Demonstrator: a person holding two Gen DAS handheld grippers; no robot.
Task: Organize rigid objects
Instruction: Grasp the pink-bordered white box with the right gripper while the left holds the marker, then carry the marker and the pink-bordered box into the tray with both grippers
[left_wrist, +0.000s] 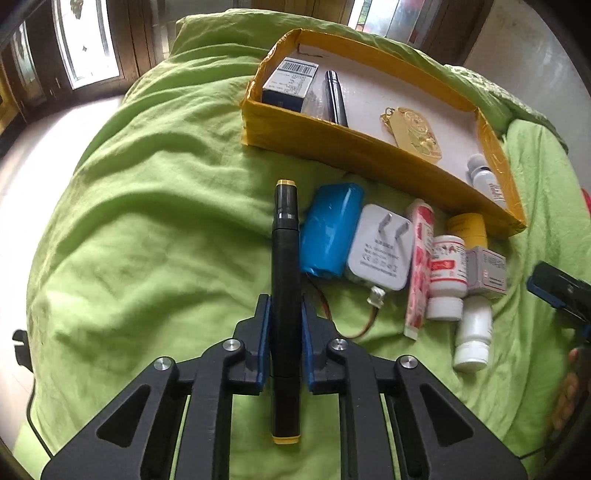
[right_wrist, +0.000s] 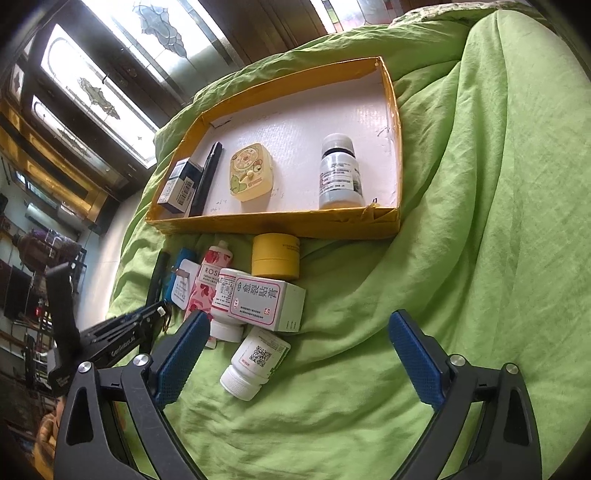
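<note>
My left gripper (left_wrist: 284, 306) is shut on a black marker with yellow ends (left_wrist: 284, 258), held just above the green cloth left of a row of loose items. The row holds a blue battery pack (left_wrist: 330, 229), a white plug adapter (left_wrist: 380, 251), a rose hand-cream tube (left_wrist: 419, 266), white pill bottles (left_wrist: 447, 280) and a white box (right_wrist: 262, 301). A yellow cardboard tray (left_wrist: 332, 138) behind them holds a barcoded box (left_wrist: 291, 81), a black pen (left_wrist: 336, 98), a yellow case (right_wrist: 249, 177) and a grey-capped bottle (right_wrist: 340, 173). My right gripper (right_wrist: 299, 354) is open and empty, near a fallen white bottle (right_wrist: 256, 363).
A yellow round jar (right_wrist: 276, 261) stands against the tray's front wall. The green cloth (right_wrist: 480, 258) is rumpled and drops off at the left toward a pale floor. Windows and dark wood frames stand behind the bed.
</note>
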